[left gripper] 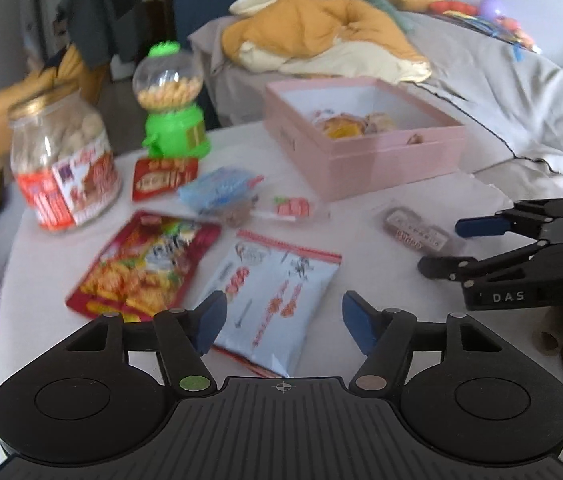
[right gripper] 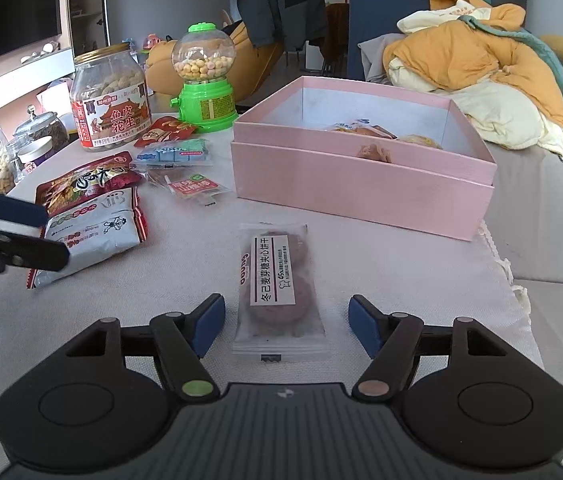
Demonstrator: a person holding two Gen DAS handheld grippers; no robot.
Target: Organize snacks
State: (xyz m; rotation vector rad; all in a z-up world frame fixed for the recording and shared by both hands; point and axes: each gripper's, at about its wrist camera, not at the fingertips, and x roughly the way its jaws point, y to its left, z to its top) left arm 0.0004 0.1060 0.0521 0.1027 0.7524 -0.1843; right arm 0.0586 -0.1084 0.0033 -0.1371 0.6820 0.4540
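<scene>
The right gripper (right gripper: 286,326) hangs low over the cloth-covered tabletop (right gripper: 421,280) with its 2 blue pads spread wide, and a cookie packet (right gripper: 277,284) lies flat between them, touching neither pad. That packet sits near the tabletop's right edge, just in front of the pink box (right gripper: 361,184), which stands open at the far right corner with a few wrapped snacks already inside.

The left gripper (left gripper: 283,322) is spread open too, gripping nothing, poised above the near end of a pale blue snack bag (left gripper: 277,296). Beside that bag, towards the left edge, lies a red snack bag (left gripper: 145,268), the 2 almost touching. Further back sit a small blue packet (left gripper: 217,190), a small red sachet (left gripper: 161,174) and a little pink-printed wrapper (left gripper: 293,208), all loose on the cloth.

Along the far left of the tabletop stand a big peanut jar (right gripper: 111,100) and a green gumball dispenser (right gripper: 205,80), both upright. From the left wrist view the right gripper shows at the right edge, its fingers just beside the cookie packet.
</scene>
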